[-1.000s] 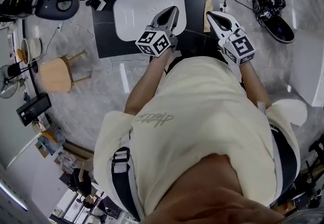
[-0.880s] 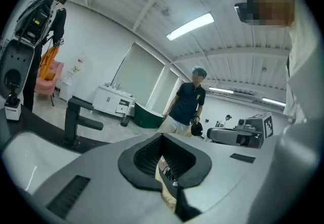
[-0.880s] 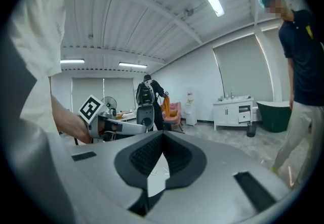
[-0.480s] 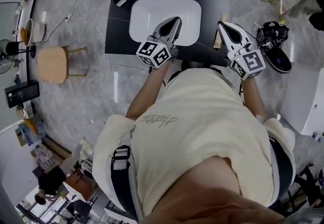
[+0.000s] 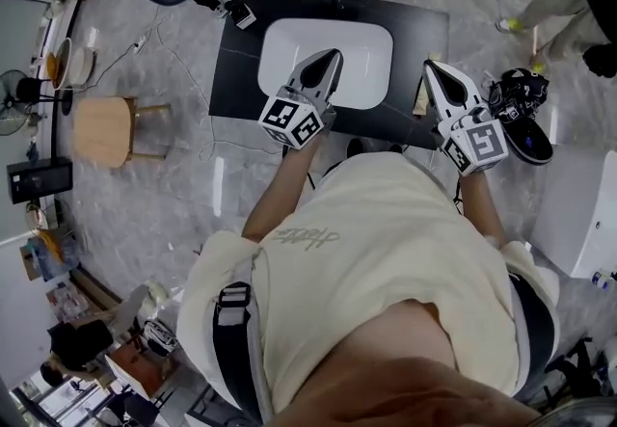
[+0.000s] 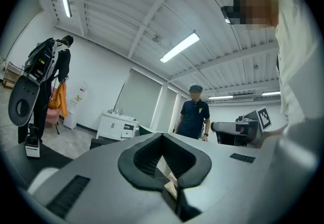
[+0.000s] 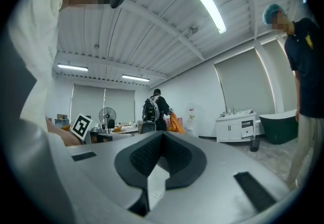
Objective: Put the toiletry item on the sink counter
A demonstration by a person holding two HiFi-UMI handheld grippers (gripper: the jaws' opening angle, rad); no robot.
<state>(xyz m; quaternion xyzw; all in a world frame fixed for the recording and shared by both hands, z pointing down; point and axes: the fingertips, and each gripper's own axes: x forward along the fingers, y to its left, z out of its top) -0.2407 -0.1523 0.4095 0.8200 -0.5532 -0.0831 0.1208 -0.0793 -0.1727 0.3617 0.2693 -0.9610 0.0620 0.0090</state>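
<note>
Person at the black counter (image 5: 241,78), both jaws closed, nothing gripped. Left gripper (image 5: 331,59) hangs over the white sink basin (image 5: 371,40), right gripper (image 5: 432,70) over the counter's right end. Tan strip (image 5: 418,105), poss. the toiletry item, lies on the counter beside the right gripper.

Left tongs (image 5: 332,55) above white sink basin (image 5: 364,57)
</note>
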